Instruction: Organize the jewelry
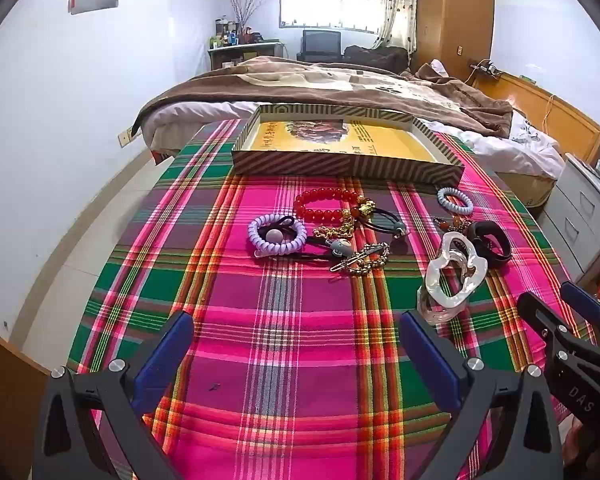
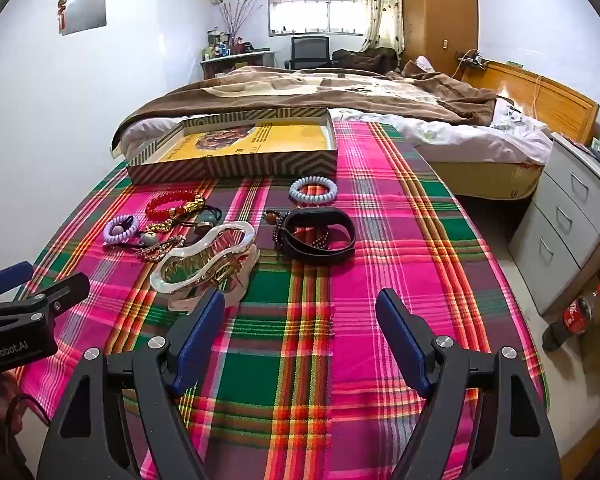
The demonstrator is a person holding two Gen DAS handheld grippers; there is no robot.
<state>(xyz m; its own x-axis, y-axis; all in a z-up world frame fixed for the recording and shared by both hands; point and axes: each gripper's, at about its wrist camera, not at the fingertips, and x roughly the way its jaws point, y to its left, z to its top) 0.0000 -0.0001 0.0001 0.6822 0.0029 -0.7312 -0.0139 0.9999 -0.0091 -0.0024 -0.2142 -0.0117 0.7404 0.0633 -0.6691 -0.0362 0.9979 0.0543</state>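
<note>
Jewelry heap on plaid tablecloth, ahead of both tongs: one red bead bracelet; two spiral hair ties, lilac and pale blue; one pearly claw clip, nearest, just beyond the right gripper's left finger; one black band; one striped tray behind, nothing loose in it; left gripper jaws wide apart, empty; right likewise.

brown blanket on bed, grey drawers, cola bottle beside
</note>
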